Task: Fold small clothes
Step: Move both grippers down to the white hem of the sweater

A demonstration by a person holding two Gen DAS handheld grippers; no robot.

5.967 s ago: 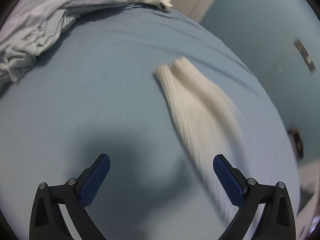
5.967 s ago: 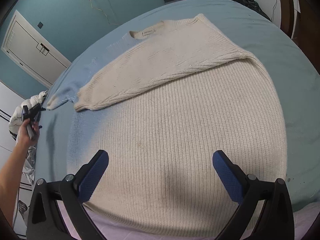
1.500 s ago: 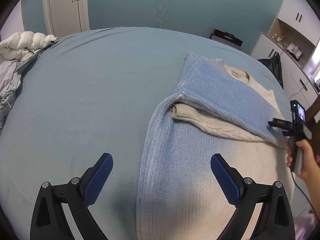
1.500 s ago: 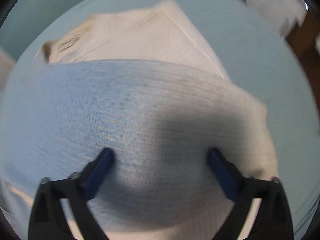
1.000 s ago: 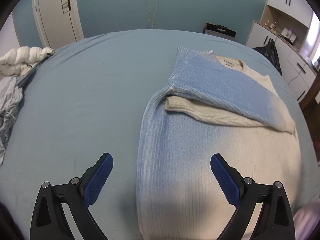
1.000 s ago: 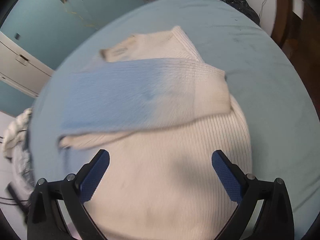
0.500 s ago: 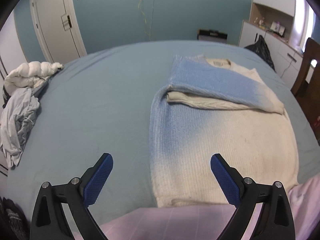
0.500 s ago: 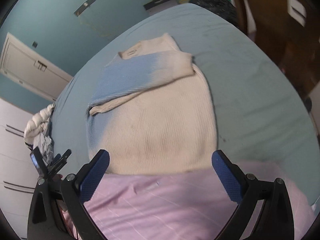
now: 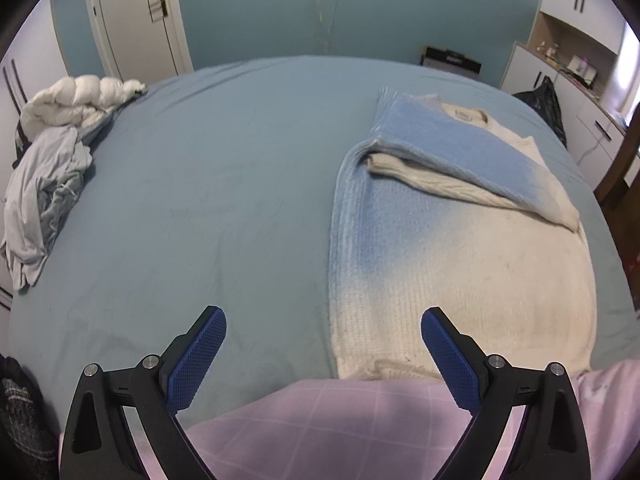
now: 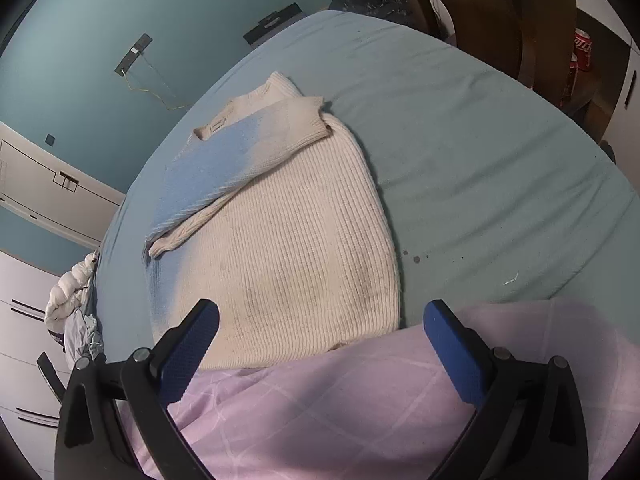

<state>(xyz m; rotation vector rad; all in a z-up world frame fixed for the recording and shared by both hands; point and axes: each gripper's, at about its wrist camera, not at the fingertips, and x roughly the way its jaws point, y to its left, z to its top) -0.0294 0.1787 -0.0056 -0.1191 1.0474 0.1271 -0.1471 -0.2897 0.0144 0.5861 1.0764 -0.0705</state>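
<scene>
A cream and light-blue knit sweater (image 9: pixel 452 248) lies flat on the blue bed (image 9: pixel 220 184), both sleeves folded across its chest, the blue sleeve (image 9: pixel 460 148) on top. It also shows in the right wrist view (image 10: pixel 288 236). My left gripper (image 9: pixel 323 344) is open and empty, above the near bed edge, by the sweater's lower left corner. My right gripper (image 10: pixel 320 340) is open and empty, pulled back above the sweater's hem.
A pink checked cloth (image 9: pixel 340 432) covers the near bed edge, also in the right wrist view (image 10: pixel 360 412). A pile of grey and white laundry (image 9: pixel 52 152) lies at the bed's far left. A wooden chair (image 10: pixel 520 24) and cabinets (image 9: pixel 568 92) stand to the right.
The second sleeve was folded across the chest and released. Both grippers have pulled back toward the near bed edge, so the whole sweater and pink cloth show.
</scene>
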